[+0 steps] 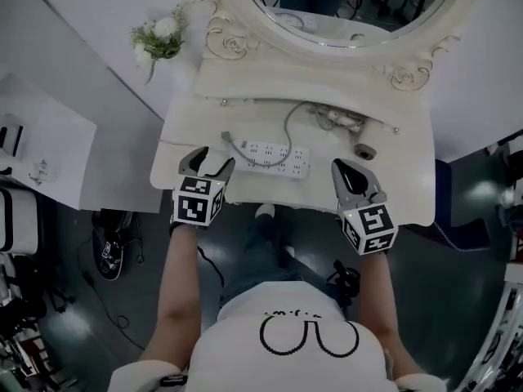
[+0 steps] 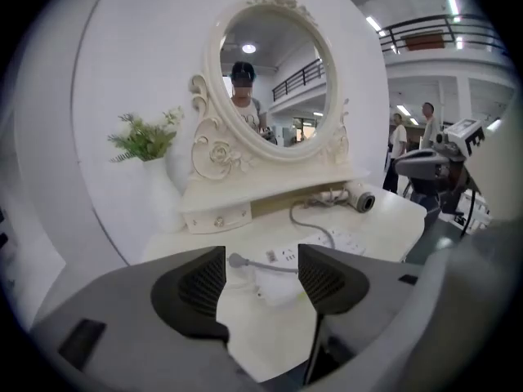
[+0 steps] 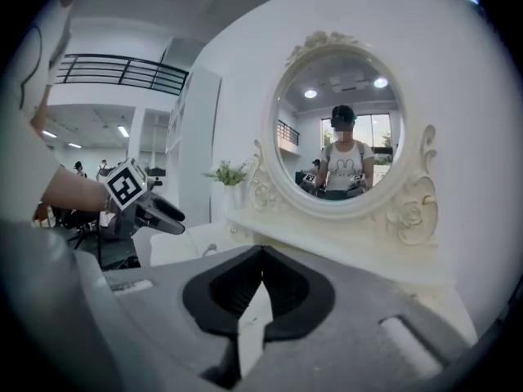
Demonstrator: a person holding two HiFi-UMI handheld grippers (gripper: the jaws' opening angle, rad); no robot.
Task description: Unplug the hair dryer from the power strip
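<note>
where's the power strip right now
In the head view the power strip lies on the dressing table, near its front edge, just right of the left gripper.

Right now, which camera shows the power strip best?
The head view: the power strip lies whole on the dressing table. The left gripper view catches part of it beyond the jaws; the right gripper view shows none.

A mock dressing corner in a large open hall: ornate white tabletop (image 1: 392, 162), oval mirror (image 2: 274, 72), mezzanine railing (image 2: 441, 35) at upper right.
</note>
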